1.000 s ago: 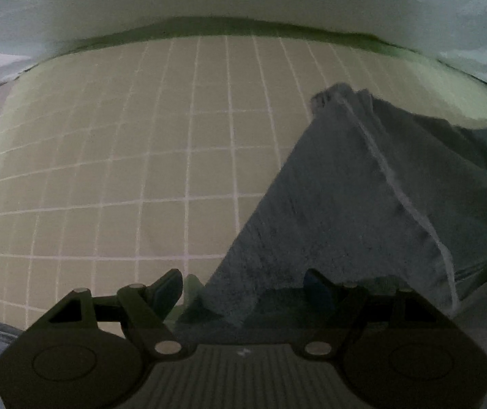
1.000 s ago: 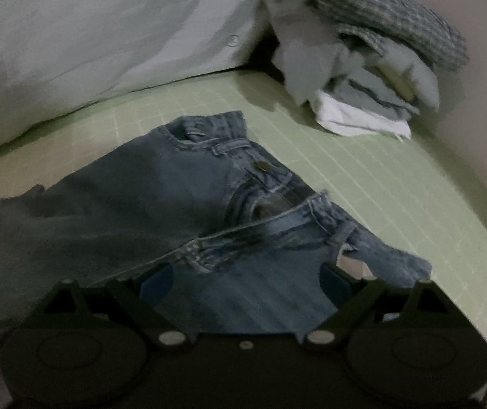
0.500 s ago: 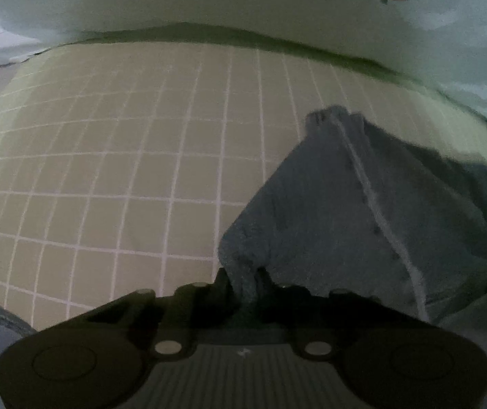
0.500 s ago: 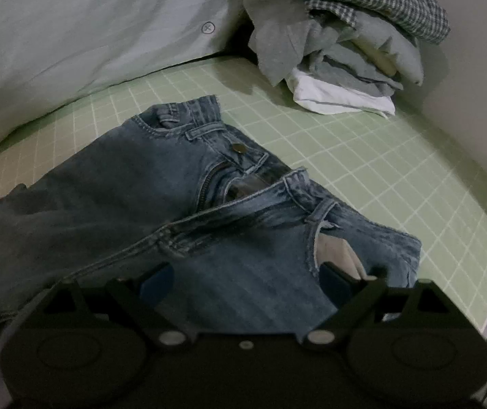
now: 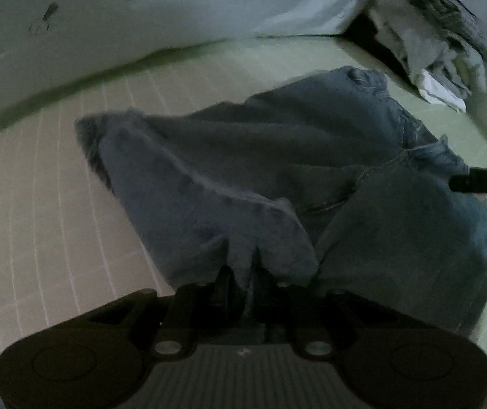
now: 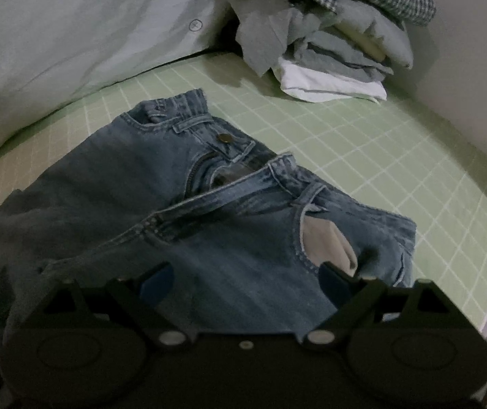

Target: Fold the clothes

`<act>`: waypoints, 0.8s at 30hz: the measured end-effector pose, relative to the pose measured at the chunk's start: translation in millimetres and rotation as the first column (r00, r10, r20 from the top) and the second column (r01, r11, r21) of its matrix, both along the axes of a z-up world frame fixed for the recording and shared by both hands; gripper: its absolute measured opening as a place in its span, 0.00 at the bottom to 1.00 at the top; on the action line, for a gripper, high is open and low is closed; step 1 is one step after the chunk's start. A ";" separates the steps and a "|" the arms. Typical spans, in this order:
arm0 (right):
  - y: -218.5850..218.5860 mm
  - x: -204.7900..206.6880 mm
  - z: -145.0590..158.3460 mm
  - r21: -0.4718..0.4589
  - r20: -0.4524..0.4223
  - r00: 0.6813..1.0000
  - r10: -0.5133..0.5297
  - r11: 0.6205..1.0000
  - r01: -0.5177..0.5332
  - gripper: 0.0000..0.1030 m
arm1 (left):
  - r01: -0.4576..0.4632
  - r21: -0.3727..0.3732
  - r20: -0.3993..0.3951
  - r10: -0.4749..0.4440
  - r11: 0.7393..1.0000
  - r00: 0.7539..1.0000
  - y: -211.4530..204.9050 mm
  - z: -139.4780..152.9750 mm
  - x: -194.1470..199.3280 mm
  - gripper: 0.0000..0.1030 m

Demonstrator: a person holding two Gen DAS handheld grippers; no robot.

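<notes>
left tongs [image 5: 243,277] pinch the frayed leg hem [image 5: 243,255] of the jeans [image 5: 311,156]; log of my grip says the jaws are easing apart a touch, denim between them, pads pressing it. jeans lie on the green grid mat [image 6: 379,156], waistband [image 6: 188,116] toward the pillow [image 6: 73,24], hem end raised off the mat. right tongs [image 6: 246,283] spread wide, hovering over the hip by the pocket [image 6: 325,242], gripping nothing. step in hand, i judge: first fold, leg toward waist. next: carry hem over to waistband, right tongs pinning the hip. folded pile [image 6: 338,41] sits well apart.
</notes>
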State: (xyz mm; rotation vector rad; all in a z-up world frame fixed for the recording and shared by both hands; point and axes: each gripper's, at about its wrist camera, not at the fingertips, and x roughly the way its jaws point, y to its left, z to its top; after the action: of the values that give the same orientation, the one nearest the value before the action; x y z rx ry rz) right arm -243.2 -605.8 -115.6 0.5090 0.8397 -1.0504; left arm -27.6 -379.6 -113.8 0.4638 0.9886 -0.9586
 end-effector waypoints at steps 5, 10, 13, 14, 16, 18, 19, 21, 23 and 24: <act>-4.6 -6.9 -0.7 0.004 0.008 1.000 -0.019 1.000 0.019 0.90 | -0.134 -0.070 -0.072 0.128 0.989 0.989 23.2 19.5 29.3 0.33; -7.9 -4.3 -3.0 0.017 0.012 1.000 -0.023 1.000 0.023 0.90 | -0.340 -0.201 -0.244 0.289 0.919 0.926 64.3 30.8 65.5 0.34; -7.0 0.7 -3.7 0.016 0.005 1.000 -0.011 1.000 0.011 0.90 | -0.426 -0.196 -0.243 0.377 0.883 0.894 79.4 34.3 82.3 0.34; -6.6 2.5 -4.2 0.016 0.001 1.000 -0.008 1.000 0.007 0.90 | -0.438 -0.182 -0.222 0.398 0.880 0.890 80.9 33.5 86.6 0.34; -6.3 6.1 -5.4 0.016 -0.009 1.000 0.000 1.000 0.001 0.90 | -0.454 -0.138 -0.184 0.428 0.880 0.885 82.3 29.4 95.6 0.34; -7.8 8.7 -6.5 0.018 -0.022 1.000 0.002 1.000 -0.001 0.90 | -0.466 -0.096 -0.168 0.447 0.879 0.878 79.3 21.5 105.4 0.34; -8.7 9.8 -7.1 0.019 -0.028 1.000 0.003 1.000 -0.002 0.90 | -0.471 -0.078 -0.162 0.455 0.879 0.876 76.2 16.9 110.5 0.34; -10.5 12.2 -8.2 0.021 -0.041 0.999 0.004 1.000 -0.004 0.90 | -0.473 -0.051 -0.143 0.462 0.880 0.875 69.2 8.6 119.4 0.34; -12.4 14.0 -9.1 0.018 -0.053 0.999 -0.002 1.000 0.003 0.90 | -0.475 -0.025 -0.124 0.469 0.880 0.874 62.2 0.3 128.3 0.34; -13.9 15.0 -9.9 0.018 -0.059 0.998 -0.008 1.000 0.009 0.90 | -0.476 -0.012 -0.115 0.472 0.879 0.874 58.7 -3.8 132.8 0.34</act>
State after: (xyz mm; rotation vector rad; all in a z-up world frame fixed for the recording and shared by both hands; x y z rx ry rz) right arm -228.2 -619.6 -125.5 0.4990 0.9007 -1.0711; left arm 105.2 -320.8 -117.7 0.1197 1.1137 -0.5587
